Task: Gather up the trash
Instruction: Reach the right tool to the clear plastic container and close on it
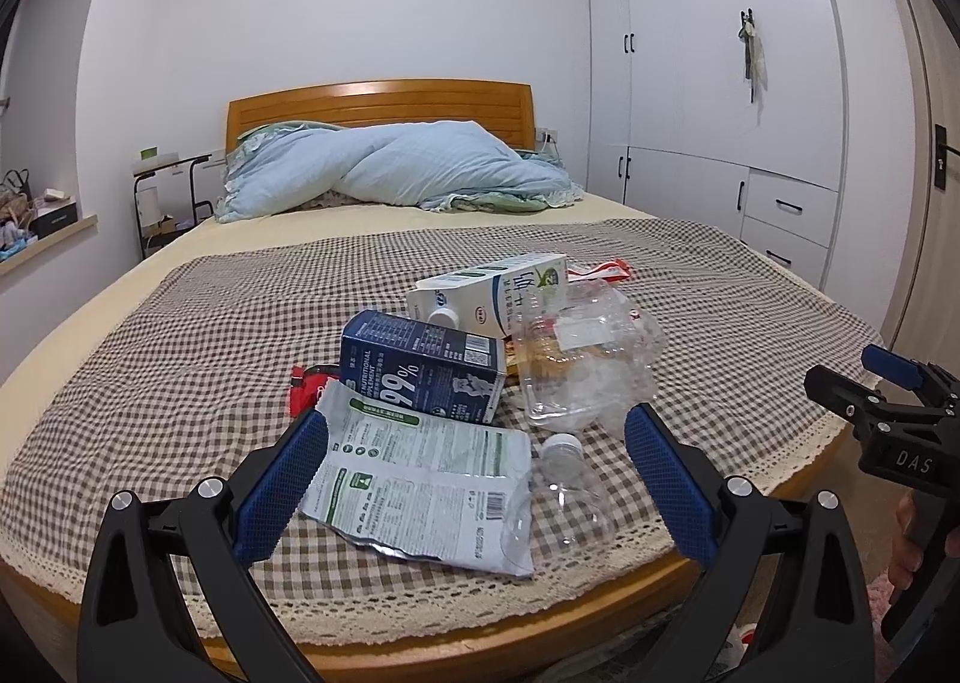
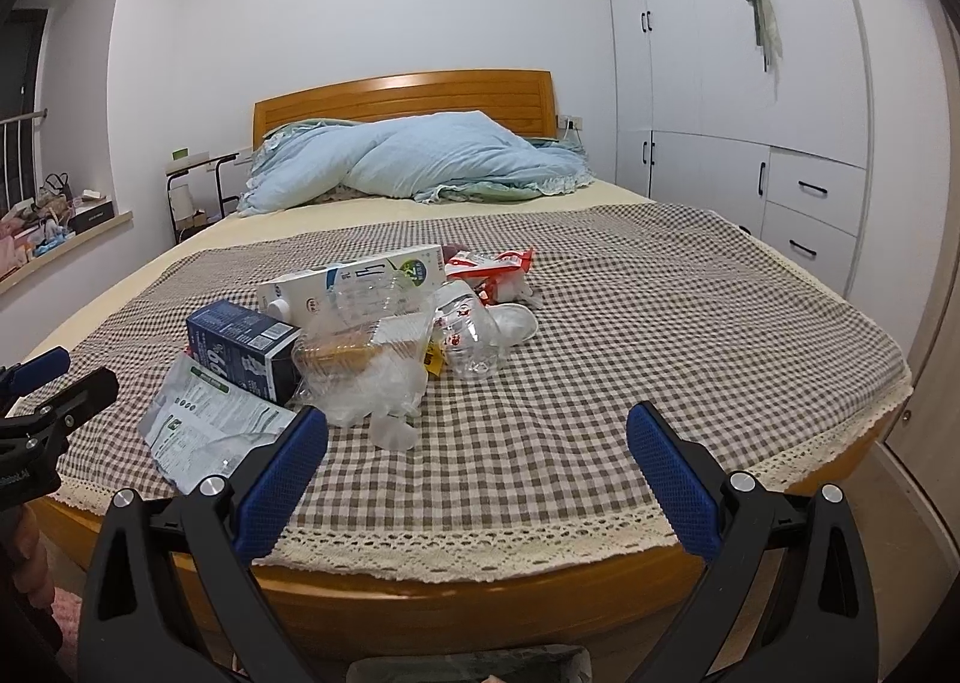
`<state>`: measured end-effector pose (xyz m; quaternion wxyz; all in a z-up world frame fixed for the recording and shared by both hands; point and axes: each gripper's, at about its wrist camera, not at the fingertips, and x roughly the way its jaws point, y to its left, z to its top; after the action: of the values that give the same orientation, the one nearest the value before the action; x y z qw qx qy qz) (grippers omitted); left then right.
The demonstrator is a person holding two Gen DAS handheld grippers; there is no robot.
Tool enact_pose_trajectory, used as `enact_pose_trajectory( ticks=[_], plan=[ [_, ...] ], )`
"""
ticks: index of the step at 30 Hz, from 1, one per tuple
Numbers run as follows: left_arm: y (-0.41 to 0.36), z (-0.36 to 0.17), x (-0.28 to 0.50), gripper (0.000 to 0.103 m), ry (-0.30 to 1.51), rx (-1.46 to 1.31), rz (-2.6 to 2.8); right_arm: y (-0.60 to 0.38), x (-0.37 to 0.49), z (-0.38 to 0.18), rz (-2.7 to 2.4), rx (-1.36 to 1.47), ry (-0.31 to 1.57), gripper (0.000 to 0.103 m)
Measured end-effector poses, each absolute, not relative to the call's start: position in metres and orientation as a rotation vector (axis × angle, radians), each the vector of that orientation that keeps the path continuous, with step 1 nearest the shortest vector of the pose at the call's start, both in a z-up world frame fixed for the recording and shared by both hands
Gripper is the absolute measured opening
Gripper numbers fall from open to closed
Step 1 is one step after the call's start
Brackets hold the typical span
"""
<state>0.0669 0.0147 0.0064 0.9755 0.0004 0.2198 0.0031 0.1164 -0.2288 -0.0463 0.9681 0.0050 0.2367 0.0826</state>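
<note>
Left wrist view shows the left gripper [image 1: 477, 458] spread wide over the flattened snack bag [image 1: 420, 497], likely first pickup; right gripper [image 2: 477, 458] also gapes, empty

A bedroom in a home.
A wide bed with an orange wooden headboard [image 1: 379, 107] carries a crumpled light-blue quilt [image 1: 396, 170] and a brown-white checked cloth [image 2: 630, 323]; tall white built-in wardrobes [image 1: 708, 83] stand beside it.

Left gripper [image 1: 477, 464] and right gripper [image 2: 477, 458] level, jaws wide apart, empty.
</note>
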Motion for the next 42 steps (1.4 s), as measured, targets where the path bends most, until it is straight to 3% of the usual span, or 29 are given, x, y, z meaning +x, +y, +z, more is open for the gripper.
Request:
enact_pose_trajectory(
  ticks=[21, 42],
  plan=[
    [0.026, -0.011, 0.134, 0.096, 0.446, -0.064, 0.041, -0.202, 0.193, -0.082, 0.310, 0.101, 0.582, 0.096],
    [0.049, -0.029, 0.167, 0.096, 0.452, -0.111, 0.074, -0.181, 0.257, -0.136, 0.388, 0.710, 0.713, 0.096]
  ],
)
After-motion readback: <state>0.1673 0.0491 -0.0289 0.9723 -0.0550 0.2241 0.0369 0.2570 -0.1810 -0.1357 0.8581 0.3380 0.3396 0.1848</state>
